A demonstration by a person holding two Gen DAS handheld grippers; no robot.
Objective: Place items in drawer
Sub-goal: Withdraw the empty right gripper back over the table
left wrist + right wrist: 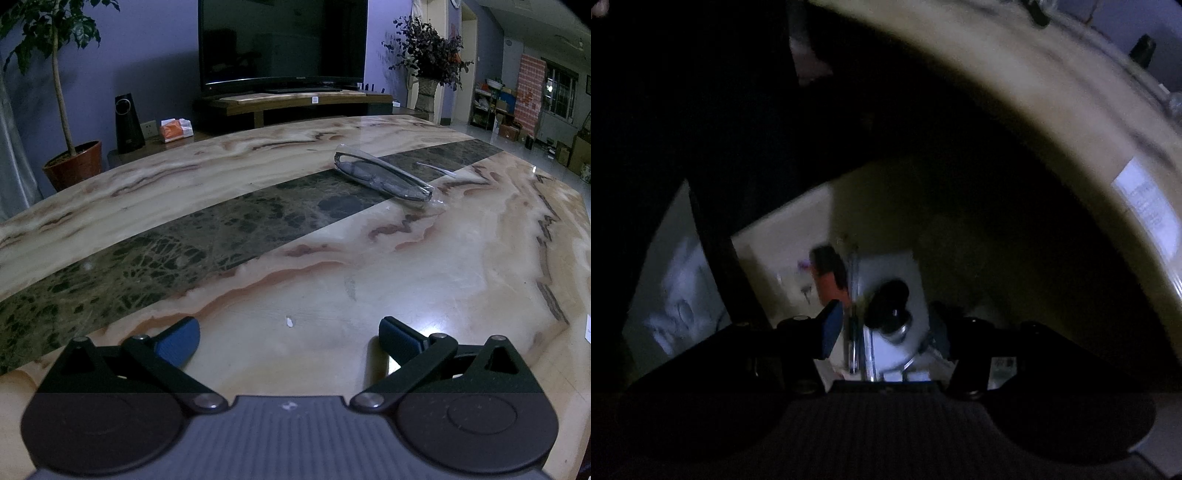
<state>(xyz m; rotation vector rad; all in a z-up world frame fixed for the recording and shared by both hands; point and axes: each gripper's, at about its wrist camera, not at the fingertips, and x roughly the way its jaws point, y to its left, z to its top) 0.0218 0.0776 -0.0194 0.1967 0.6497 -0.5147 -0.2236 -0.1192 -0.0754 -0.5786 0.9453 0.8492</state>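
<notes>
In the left wrist view, a pair of dark glasses in a clear plastic sleeve (382,177) lies on the marble table (332,258), far ahead and to the right. My left gripper (290,338) is open and empty, low over the table's near part. In the right wrist view, my right gripper (886,328) is open over an open drawer (783,236) below the table edge (1052,122). Between and under its fingers lies a white packaged item with a black round part (892,306). An orange and black object (831,277) lies beside it. The view is dark and blurred.
Behind the table stand a TV (282,40) on a low cabinet, a black speaker (128,123), a tissue pack (176,130) and potted plants (72,162). A white label (1148,206) sits on the table's edge. Pale crumpled material (679,306) shows left of the drawer.
</notes>
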